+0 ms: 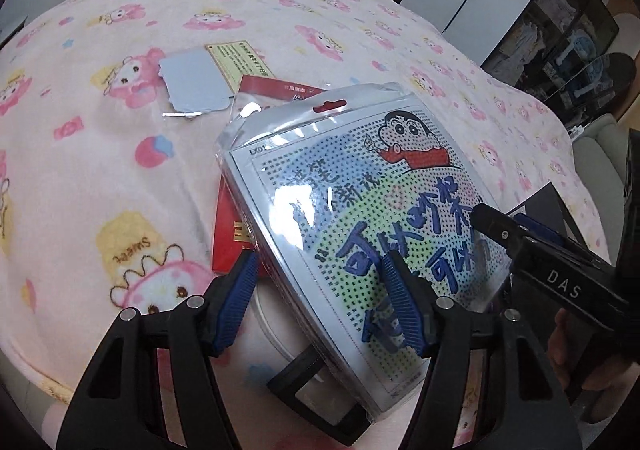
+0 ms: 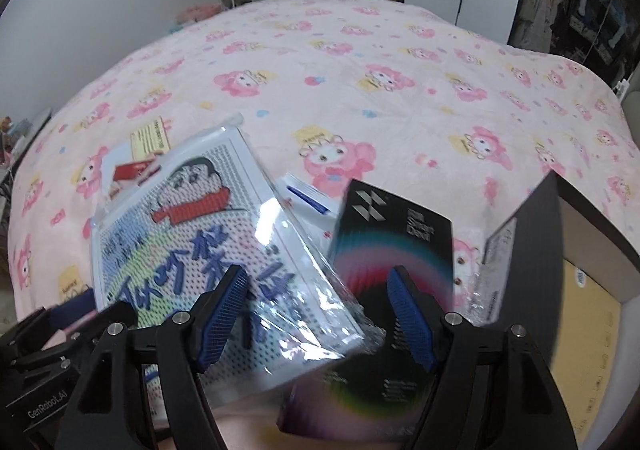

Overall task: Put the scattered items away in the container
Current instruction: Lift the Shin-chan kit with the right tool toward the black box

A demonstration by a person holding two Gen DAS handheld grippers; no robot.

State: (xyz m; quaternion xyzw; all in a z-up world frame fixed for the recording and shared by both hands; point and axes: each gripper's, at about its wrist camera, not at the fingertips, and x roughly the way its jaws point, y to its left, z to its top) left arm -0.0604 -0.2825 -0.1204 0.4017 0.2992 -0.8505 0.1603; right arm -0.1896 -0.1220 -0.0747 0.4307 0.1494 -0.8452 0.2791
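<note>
A cartoon bead-picture packet in a clear, glossy plastic bag [image 1: 360,210], with a red hang slot at its top edge and blue handwriting-style characters across a dotted green and white panel, sits tilted above the bed between the two tools. From the left wrist view, the left tool [image 1: 322,302] stands wide. Its left blue ribbed pad is just beside the packet's long edge and its right pad is over the printed face, so the edge runs between the fingers without being pinched. The right tool [image 2: 316,316] is also spread wide. The packet's lower corner [image 2: 224,250] lies in front of its left finger, and a black box with a rainbow gradient and white lettering [image 2: 392,242] is blurred in front of its right finger. What carries the packet's weight cannot be told.

Under the packet's far end lies a red paper envelope with gold print [image 1: 232,246]. Beyond it are a pale blue card with a notched edge [image 1: 196,82] and a yellow printed card [image 1: 240,58], the blue overlapping the yellow. A small white sachet with a blue stripe [image 2: 308,194] lies between the packet and the black box.

At the right edge stands the container, a dark-walled box with a brown cardboard inside [image 2: 536,234]. Everything rests on a pink fleece blanket printed with cartoon rabbits [image 1: 120,170].
</note>
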